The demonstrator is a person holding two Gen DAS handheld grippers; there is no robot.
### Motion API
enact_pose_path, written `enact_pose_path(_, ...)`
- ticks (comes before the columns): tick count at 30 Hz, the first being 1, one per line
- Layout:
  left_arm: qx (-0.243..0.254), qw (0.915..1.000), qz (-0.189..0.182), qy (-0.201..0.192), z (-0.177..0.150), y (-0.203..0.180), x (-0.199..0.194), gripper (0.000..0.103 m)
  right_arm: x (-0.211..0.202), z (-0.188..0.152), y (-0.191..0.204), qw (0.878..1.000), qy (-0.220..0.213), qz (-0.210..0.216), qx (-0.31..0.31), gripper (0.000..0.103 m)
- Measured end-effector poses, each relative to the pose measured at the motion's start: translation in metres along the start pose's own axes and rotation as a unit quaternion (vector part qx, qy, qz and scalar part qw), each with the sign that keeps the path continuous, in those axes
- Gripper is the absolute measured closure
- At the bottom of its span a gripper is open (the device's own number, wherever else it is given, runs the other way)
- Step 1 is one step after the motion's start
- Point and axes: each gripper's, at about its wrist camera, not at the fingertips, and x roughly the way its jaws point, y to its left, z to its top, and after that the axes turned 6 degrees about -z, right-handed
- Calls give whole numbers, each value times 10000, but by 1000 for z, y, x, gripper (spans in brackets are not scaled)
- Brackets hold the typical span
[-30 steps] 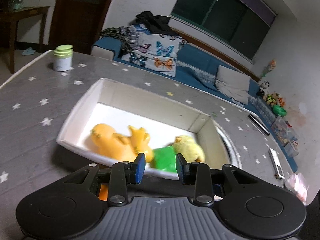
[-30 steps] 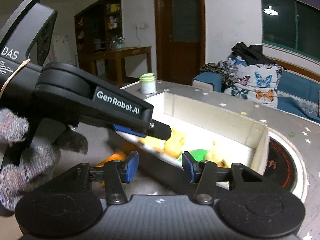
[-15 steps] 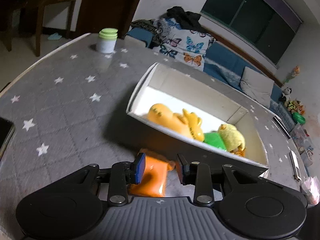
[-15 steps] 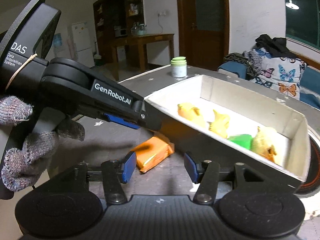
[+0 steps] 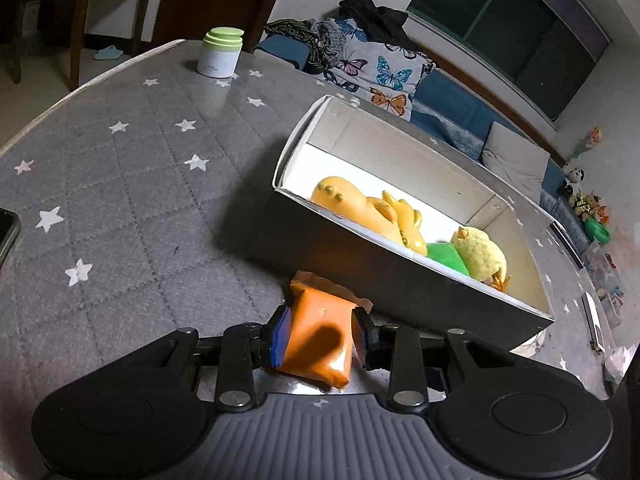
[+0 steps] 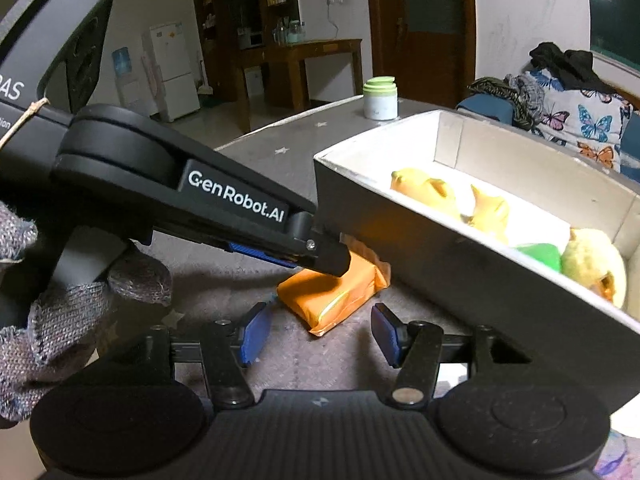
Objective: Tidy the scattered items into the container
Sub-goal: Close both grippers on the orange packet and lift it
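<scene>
An orange packet (image 5: 318, 334) lies on the grey star-patterned table, just in front of the box's near wall. My left gripper (image 5: 319, 336) straddles it, with both blue pads against its sides. The right wrist view shows the packet (image 6: 332, 294) resting on the table under the left gripper's tip (image 6: 328, 258). The white box (image 5: 404, 252) holds an orange toy (image 5: 368, 210), a green item (image 5: 446, 256) and a yellow plush chick (image 5: 480, 252). My right gripper (image 6: 318, 334) is open and empty, just short of the packet.
A white jar with a green lid (image 5: 220, 54) stands at the table's far left edge. A dark phone edge (image 5: 6, 232) lies at the far left. A sofa with cushions and clothes lies behind the table. Small items (image 5: 594, 320) lie at the right edge.
My left gripper has come down and forward over the orange packet, and its pads now sit on both sides of it. The right gripper has moved closer to the packet.
</scene>
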Motion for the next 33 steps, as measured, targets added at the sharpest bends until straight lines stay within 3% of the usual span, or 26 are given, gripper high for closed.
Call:
enact_pose_path(17, -16, 10000, -13, 57, 0, 3, 15, 67, 24, 4, 2, 9998, 110, -135, -69, 45)
enact_pose_path(22, 14, 10000, 4, 52, -2, 1, 14, 67, 25, 4, 3, 9997, 73, -215, -106, 52)
enact_pose_path(33, 111, 9999, 24, -48, -12, -14, -2, 68, 10, 0, 0, 9999, 3, -109, -95, 55)
